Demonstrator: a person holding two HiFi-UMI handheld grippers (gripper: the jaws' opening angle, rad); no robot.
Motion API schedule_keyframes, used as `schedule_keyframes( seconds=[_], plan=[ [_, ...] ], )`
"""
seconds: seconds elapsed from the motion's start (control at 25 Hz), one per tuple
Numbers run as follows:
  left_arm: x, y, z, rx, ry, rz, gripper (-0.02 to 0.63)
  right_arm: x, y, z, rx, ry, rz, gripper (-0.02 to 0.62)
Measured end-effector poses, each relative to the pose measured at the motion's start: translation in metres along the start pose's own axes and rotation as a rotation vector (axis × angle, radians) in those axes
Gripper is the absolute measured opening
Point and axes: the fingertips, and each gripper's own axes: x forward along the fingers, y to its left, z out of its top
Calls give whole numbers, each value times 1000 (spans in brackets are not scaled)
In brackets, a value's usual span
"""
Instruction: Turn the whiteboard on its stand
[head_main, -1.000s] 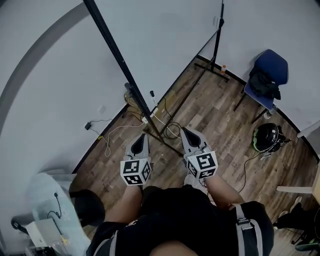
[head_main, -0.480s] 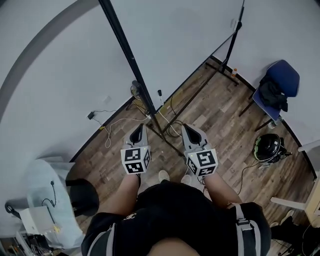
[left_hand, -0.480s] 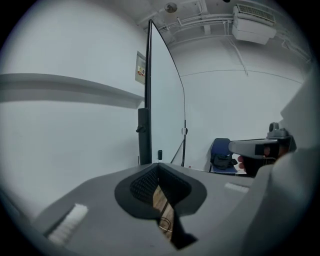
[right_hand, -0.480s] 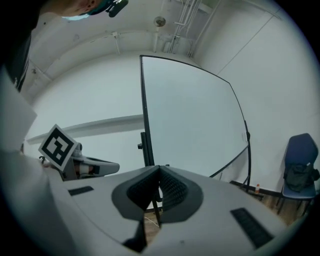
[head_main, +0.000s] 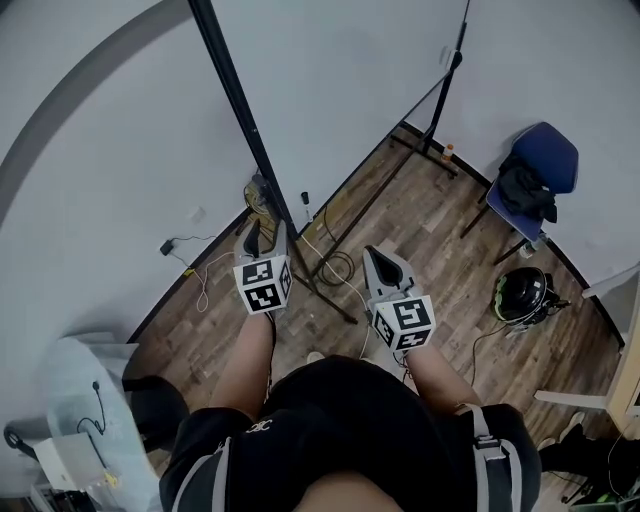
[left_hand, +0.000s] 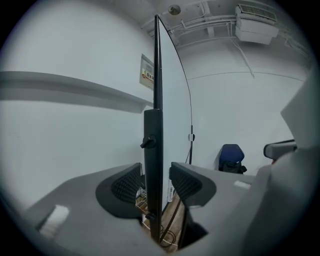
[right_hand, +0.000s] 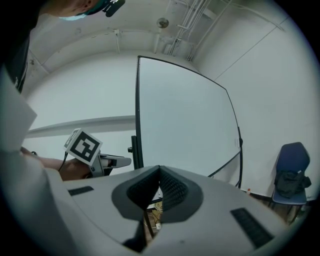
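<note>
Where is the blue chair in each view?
Head view: blue chair upper right, against the wall, dark clothing on its seat.
Left gripper view: chair small, right of centre, low against the far wall.
Right gripper view: chair far right edge, below mid-height.
Shared landmark: the black stand post of the whiteboard, left of the chair in all three views.

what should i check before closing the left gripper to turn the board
1. Post between left gripper jaws: ok; they have just been opening.
2. Pads pressing post: not ok, gaps on both sides.
3. Right gripper on whiteboard: not ok; shut, empty, apart from it.
4. Cables clear of post: not ok; coiled close by, may snag.
5. Knob on post tight: cannot tell.
</note>
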Motion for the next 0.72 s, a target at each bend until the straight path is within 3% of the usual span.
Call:
schedule_keyframes(
  seconds=[0.24, 0.48, 0.52, 0.72],
  plan=[
    [31, 6, 3, 20, 14, 17, 202, -10, -11, -1, -10, 16, -47, 6],
    [45, 9, 5, 1, 12, -17, 206, -20, -14, -7, -13, 38, -78, 5],
    [45, 9, 5, -1, 11, -23, 176, -22, -14, -8, -12, 43, -81, 6],
    [43, 6, 4, 11, -9, -19, 170, -30, -13, -12, -11, 58, -90, 6]
  ],
)
